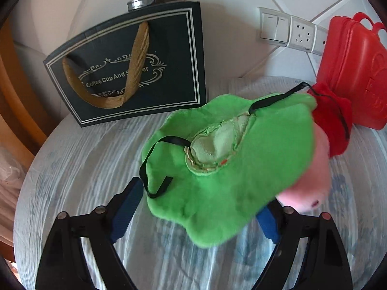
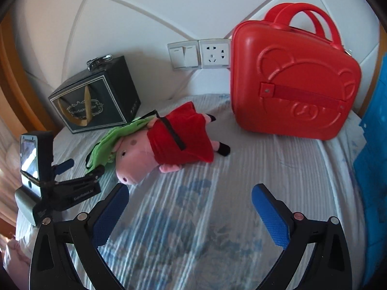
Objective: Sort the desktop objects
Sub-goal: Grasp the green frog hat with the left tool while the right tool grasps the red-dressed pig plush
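Note:
A pink pig plush (image 2: 135, 154) in a red dress lies on its side on the pale sheet (image 2: 193, 217). A green plush hat (image 1: 217, 181) with black straps lies against its head. My left gripper (image 1: 200, 198) is low over the hat. The hat's brim sits between its blue pads and hides the right pad's tip. The left pad (image 1: 128, 207) stands just beside the brim and I see no squeeze. In the right wrist view the left gripper (image 2: 79, 169) is at the hat (image 2: 106, 140). My right gripper (image 2: 191, 191) is open and empty, its left fingertip near the pig's snout.
A red hard case (image 2: 290, 84) stands upright at the back right. A dark gift box (image 1: 135, 72) with a gold ribbon stands at the back left, with a metal flask (image 1: 145, 0) on top. Wall switches and a socket (image 2: 200, 54) lie between them. Something blue (image 2: 375, 145) lies at the far right.

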`<control>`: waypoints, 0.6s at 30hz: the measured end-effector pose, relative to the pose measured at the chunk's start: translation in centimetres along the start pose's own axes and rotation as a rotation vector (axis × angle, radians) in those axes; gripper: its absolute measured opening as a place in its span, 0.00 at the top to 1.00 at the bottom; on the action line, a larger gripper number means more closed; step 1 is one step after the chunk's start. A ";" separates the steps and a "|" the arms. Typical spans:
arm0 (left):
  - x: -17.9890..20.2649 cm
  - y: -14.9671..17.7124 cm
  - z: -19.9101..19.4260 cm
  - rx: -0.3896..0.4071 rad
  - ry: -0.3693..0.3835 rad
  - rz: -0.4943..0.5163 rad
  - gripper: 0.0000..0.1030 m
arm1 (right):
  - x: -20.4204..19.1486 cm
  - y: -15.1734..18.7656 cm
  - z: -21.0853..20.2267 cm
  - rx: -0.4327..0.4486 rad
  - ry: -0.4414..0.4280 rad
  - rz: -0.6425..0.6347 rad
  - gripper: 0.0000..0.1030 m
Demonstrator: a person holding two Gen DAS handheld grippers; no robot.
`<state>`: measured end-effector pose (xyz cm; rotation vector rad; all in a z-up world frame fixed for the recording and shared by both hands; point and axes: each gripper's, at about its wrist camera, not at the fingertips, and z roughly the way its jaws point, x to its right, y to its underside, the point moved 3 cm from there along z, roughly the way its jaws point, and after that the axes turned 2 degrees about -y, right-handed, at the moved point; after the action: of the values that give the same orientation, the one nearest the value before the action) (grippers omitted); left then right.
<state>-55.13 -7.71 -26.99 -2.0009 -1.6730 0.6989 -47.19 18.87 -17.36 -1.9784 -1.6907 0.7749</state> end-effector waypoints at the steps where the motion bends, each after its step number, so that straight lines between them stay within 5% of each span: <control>1: -0.2 -0.3 1.1 -0.016 0.004 -0.002 0.45 | -0.2 -0.2 1.2 -0.011 0.003 -0.007 0.00; 3: -1.0 -0.5 2.8 -0.045 0.036 -0.024 0.81 | -0.4 -0.5 3.4 -0.036 0.002 -0.021 0.00; 6: -3.3 -0.1 1.8 0.012 -0.025 -0.063 0.83 | -0.1 -1.0 6.0 -0.053 0.001 -0.039 0.00; 10: -6.9 1.6 -0.2 0.046 -0.262 -0.087 0.86 | 1.5 -2.1 8.4 -0.043 -0.028 -0.001 0.00; 13: -8.5 3.1 -0.1 -0.004 -0.270 -0.118 0.86 | 2.1 -3.0 10.1 -0.038 -0.076 0.015 0.00; 18: -7.9 3.8 2.1 -0.053 -0.177 -0.135 0.86 | 1.9 -4.2 12.9 -0.051 -0.099 -0.033 0.00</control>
<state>-54.68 -16.16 -30.22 -1.8867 -1.9272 0.8107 -58.63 20.94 -24.65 -1.9700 -1.8125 0.8386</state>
